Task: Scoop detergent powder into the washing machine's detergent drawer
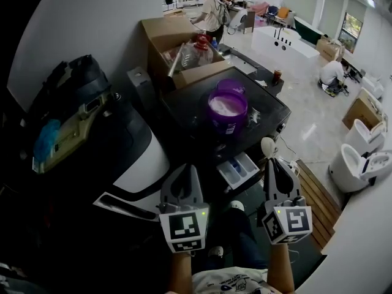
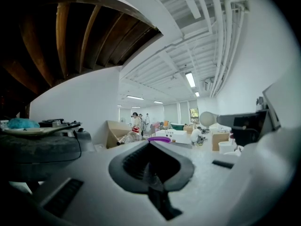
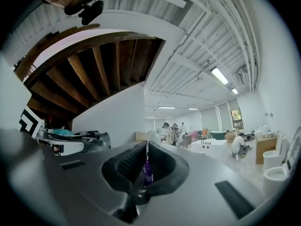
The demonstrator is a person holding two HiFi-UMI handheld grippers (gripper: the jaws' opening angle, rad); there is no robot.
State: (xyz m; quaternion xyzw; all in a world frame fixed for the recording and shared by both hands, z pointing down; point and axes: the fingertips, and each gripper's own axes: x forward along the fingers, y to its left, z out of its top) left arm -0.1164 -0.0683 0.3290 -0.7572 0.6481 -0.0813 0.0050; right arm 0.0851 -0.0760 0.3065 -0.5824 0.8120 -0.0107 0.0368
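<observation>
Black bag (image 1: pixel 67 103): far left, lying on a white curved unit.
Left gripper (image 1: pixel 184 171): low in the head view, just left of the drawer; its own view shows the jaws pressed together with nothing between them.
Washing machine (image 1: pixel 190 106): dark top, middle of the head view, beyond both grippers.
Purple tub (image 1: pixel 228 120): upright on the machine's top, lid off, pale detergent powder (image 1: pixel 224 105) inside.
Purple lid (image 1: pixel 231 85): on the top just behind the tub.
Detergent drawer (image 1: pixel 237 169): pulled out from the machine's front, between the two grippers and a little ahead of them; compartments visible, contents unclear.
Right gripper (image 1: pixel 274 163): right of the drawer, jaws clamped on a thin handle.
Scoop (image 1: pixel 267 146): pale bowl sticking up past the right jaw tips, near the drawer's right corner, well apart from the tub.
Toilets (image 1: pixel 361 161): white, on the floor at far right.
</observation>
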